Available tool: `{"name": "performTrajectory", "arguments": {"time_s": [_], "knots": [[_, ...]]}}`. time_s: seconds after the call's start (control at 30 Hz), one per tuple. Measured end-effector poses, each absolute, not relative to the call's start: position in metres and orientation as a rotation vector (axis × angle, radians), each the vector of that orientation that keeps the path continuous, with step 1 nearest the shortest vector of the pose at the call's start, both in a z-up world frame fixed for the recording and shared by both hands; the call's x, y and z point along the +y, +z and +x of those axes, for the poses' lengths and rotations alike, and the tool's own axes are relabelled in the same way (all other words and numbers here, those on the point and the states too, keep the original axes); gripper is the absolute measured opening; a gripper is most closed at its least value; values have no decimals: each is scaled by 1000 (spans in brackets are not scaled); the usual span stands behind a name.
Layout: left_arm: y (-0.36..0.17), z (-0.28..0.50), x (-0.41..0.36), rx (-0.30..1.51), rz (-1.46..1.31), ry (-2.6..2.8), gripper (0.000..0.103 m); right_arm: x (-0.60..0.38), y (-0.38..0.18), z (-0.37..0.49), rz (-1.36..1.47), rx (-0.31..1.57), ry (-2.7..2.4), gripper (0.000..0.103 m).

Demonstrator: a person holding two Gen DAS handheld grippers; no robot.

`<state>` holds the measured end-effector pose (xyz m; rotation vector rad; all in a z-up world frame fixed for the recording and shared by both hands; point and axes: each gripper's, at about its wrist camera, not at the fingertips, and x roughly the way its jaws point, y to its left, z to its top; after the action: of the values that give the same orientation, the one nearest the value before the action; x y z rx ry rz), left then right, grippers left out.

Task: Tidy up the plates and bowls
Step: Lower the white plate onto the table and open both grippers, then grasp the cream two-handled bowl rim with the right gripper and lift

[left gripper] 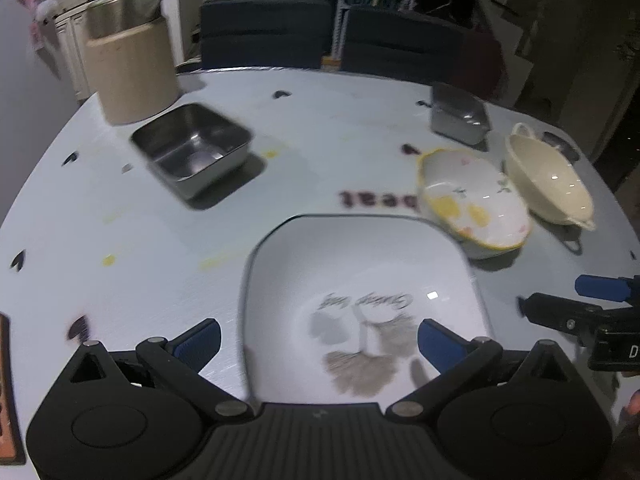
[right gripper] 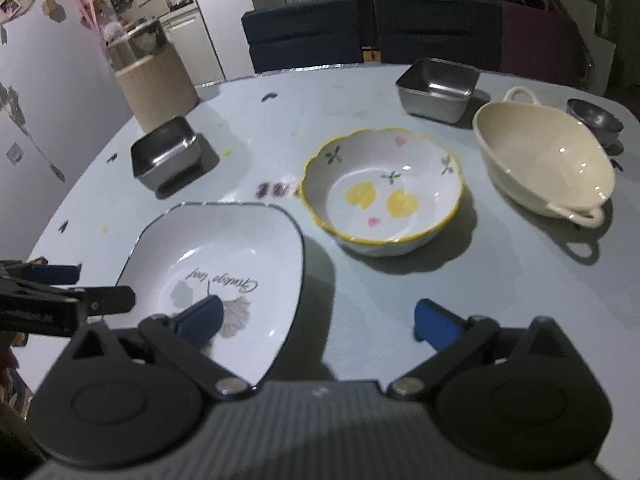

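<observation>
Plates and bowls are sitting spread over the pale table (right gripper: 248, 120). Nearest is the square white plate (left gripper: 360, 264), lying flat just ahead of the left tool (left gripper: 319, 340) and partly between its blue pads; in the right wrist view one corner is pointing toward the camera. Its printed script seems to be reading "Ginkgo leaf" above a grey leaf drawing, upside down to both cameras. The left tool's jaws are standing wide apart, gripping nothing. The right tool (right gripper: 319, 324) is also gaping wide, its left pad hanging over the plate's near edge, its right pad over bare table.

Beyond the right tool, the yellow-rimmed flowered bowl (right gripper: 382, 192) is standing upright. Further right, the cream oval dish (right gripper: 544, 160) is running its long axis, handle to handle, away from the tool. Two square steel bowls (right gripper: 164, 156) are sitting farther back. Purple lettering on the table is too blurred to read.
</observation>
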<state>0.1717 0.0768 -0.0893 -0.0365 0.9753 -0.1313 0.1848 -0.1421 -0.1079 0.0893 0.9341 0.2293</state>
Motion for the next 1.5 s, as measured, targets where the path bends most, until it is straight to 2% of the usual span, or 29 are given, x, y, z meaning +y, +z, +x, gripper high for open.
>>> {"name": "performTrajectory", "arguments": {"time_s": [0.53, 0.9, 0.97, 1.0, 1.07, 1.13, 1.2, 1.33, 1.4, 1.5], "knots": [[-68, 207, -33, 921, -10, -318, 103, -248, -81, 195, 203, 848, 38, 103], [-56, 240, -79, 893, -66, -397, 103, -330, -81, 218, 331, 841, -194, 103], [-57, 246, -83, 887, -89, -400, 103, -344, -86, 225, 417, 843, -226, 98], [-58, 249, -86, 885, -100, -400, 103, -349, -90, 229, 463, 851, -233, 92], [-60, 254, -90, 886, -123, -407, 103, -359, -101, 237, 568, 879, -238, 80], [-61, 259, -93, 889, -151, -410, 103, -365, -112, 244, 643, 904, -224, 58], [-63, 265, -96, 892, -176, -413, 103, -369, -123, 249, 734, 929, -226, 47], [-66, 273, -99, 890, -189, -410, 103, -363, -139, 257, 787, 996, -225, 32], [-69, 277, -100, 895, -194, -403, 103, -356, -138, 262, 736, 993, -208, 32], [-72, 282, -101, 906, -199, -396, 103, -346, -132, 269, 584, 1004, -202, 25]]}}
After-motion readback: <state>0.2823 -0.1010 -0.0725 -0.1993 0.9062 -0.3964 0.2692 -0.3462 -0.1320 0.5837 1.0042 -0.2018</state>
